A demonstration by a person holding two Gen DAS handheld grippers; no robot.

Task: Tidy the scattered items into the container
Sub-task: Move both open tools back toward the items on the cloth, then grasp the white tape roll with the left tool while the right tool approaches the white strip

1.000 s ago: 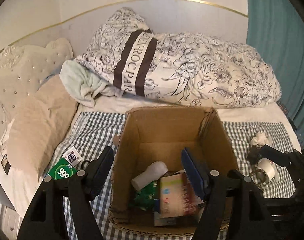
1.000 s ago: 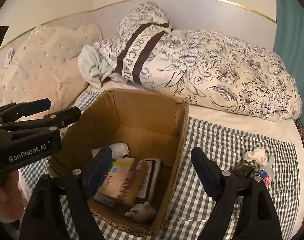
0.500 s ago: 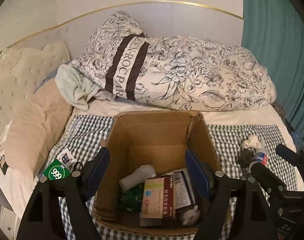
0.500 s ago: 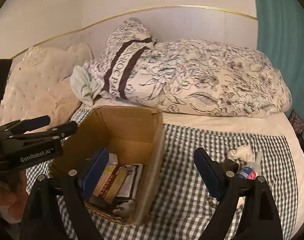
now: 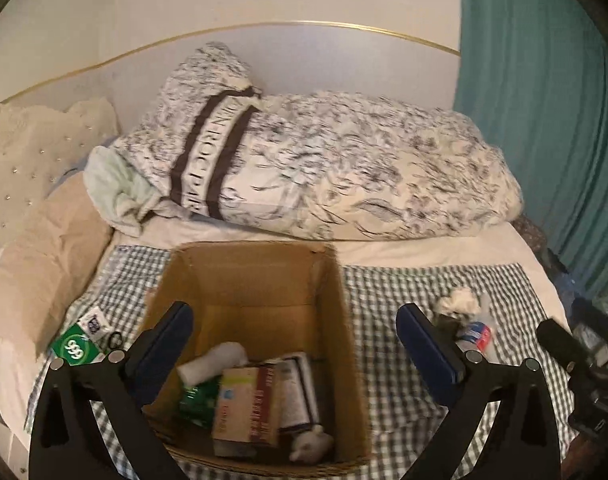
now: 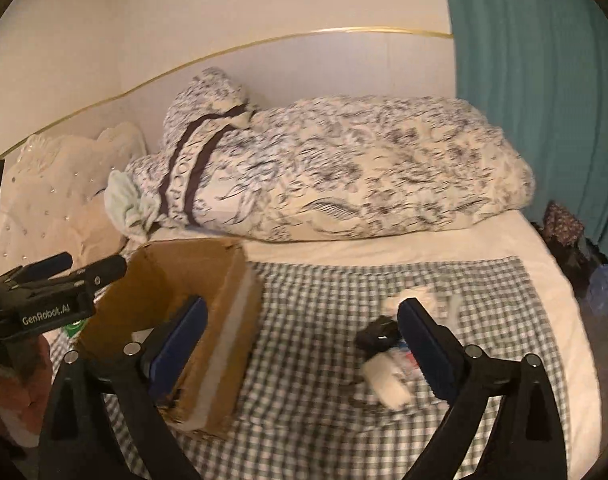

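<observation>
Cardboard box (image 5: 259, 300) sits on the checked cloth (image 5: 396, 292) spread over the bed, already holding a white roll (image 5: 213, 360), a green packet (image 5: 197, 402), a couple of flat cartons (image 5: 243, 408) and a small pale figure (image 5: 312, 446). Both tools are released and empty: the left tool (image 5: 293, 350) hangs over the box with its jaws wide apart, and the right tool (image 6: 301, 342) is spread just as wide over the cloth to the right of the box. The step in hand looks like a fetch, with the right tool pointed at the little heap beside it: a white roll (image 6: 386, 380), a dark object (image 6: 374, 334), a crumpled tissue (image 6: 414, 296) and a small bottle (image 5: 474, 330). Next it needs to drop lower, straddle one piece, likely the nearest roll, and close without dragging the neighbours along. On the far left of the box a green packet marked 999 (image 5: 73, 348) and a small sachet (image 5: 93, 318) lie waiting for the left tool.
</observation>
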